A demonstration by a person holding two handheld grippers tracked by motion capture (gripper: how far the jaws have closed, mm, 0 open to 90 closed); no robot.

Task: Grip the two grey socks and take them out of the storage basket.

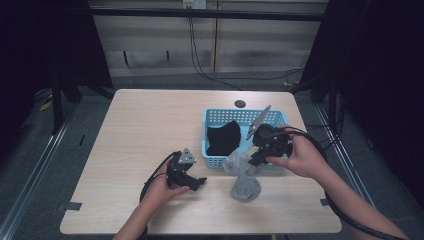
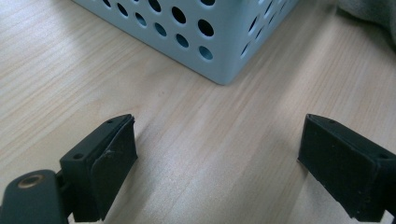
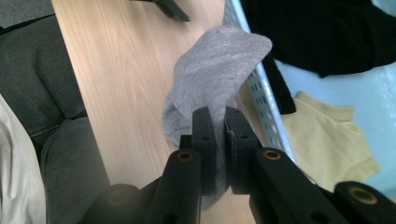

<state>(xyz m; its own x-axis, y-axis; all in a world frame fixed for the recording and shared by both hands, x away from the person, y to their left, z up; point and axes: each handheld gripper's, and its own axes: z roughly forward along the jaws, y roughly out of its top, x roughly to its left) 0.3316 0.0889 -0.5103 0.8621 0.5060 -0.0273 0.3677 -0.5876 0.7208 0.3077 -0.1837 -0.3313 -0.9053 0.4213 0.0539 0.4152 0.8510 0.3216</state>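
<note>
Right gripper [image 3: 218, 122] jaws pinch soft grey sock [image 3: 217, 70] beside perforated light-blue plastic basket [image 1: 216, 116] holding black cloth [image 1: 223, 137], pale-yellow sock [image 3: 331, 137]; left gripper [image 2: 217, 158] jaws wide, empty.

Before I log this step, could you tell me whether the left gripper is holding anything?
No, the left gripper has its jaws wide apart over the bare table, with nothing between them.

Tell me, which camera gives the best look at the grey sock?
The right gripper view: the grey sock hangs pinched in the right gripper, close enough to see its knit. The high view shows it small, beside the blue basket. The left gripper view catches a blurred grey edge at its top corner.
</note>
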